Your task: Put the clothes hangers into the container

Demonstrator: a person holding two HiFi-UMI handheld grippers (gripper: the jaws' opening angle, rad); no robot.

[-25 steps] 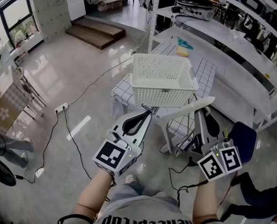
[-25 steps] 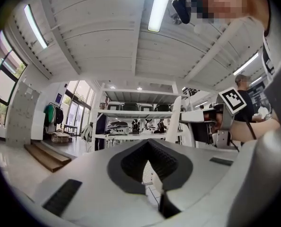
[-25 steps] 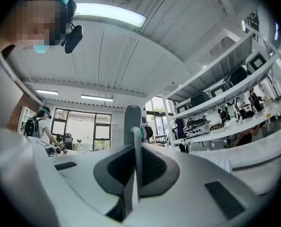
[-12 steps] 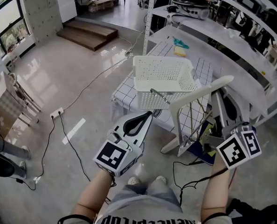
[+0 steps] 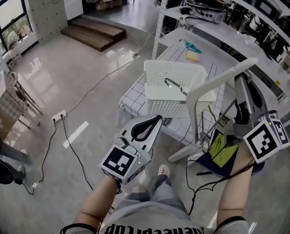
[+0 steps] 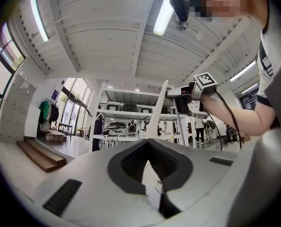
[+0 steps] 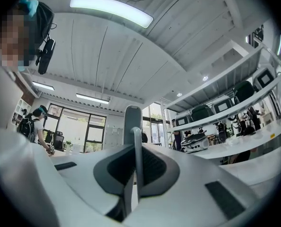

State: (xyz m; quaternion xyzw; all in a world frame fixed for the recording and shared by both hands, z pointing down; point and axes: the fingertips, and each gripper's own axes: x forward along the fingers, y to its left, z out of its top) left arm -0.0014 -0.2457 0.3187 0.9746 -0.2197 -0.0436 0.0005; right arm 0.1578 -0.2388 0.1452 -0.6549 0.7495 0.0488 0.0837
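We are clamping the white plastic clothes hanger (image 5: 213, 82) in our right gripper (image 5: 241, 82). Its long arm is slanting down-left, and its hook seemingly is hanging over the white perforated basket (image 5: 157, 69). Our left gripper (image 5: 158, 118) is hovering closed and empty.

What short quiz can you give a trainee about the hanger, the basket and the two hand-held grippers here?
1. True or false: the right hand-held gripper is shut on the white hanger.
2. Choose one: the white basket stands A) on the floor, B) on the checked table, C) on a wall shelf.
3. Short answer: what does the left hand-held gripper hold?

Key: 1 true; 2 B; 3 nothing, its jaws are together and empty.
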